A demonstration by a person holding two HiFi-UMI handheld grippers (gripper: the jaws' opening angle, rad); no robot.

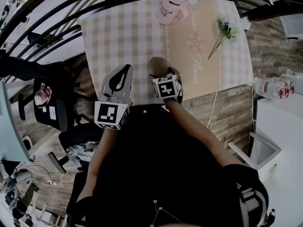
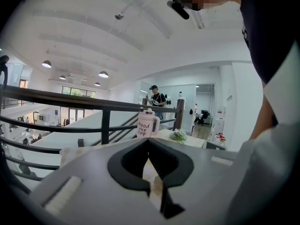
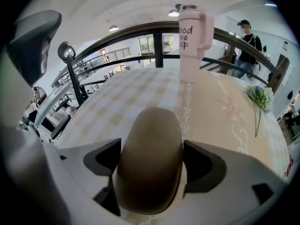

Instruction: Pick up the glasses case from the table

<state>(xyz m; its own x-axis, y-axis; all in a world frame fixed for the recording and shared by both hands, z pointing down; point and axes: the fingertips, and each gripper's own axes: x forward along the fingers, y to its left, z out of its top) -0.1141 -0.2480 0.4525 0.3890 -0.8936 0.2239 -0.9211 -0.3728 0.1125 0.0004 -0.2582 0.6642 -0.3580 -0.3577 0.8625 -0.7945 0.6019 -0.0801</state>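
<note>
Your right tool (image 3: 151, 159) stands wide open over the desk (image 3: 140, 88). The glasses case (image 3: 149, 144) lies exactly between its jaws, not yet squeezed, with its long axis pointing straight away from the tool.

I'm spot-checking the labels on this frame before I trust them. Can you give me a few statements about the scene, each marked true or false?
1. The glasses case lies between the open jaws of the right gripper. True.
2. The left gripper holds the pink cup. False: its jaws are together with nothing between them, and the cup stands at the far edge of the table.
3. The cup stands upright. True.
4. The flower sprig is stuck in the cup. False: it lies flat on the table, apart from the cup and to its right in the head view.
</note>
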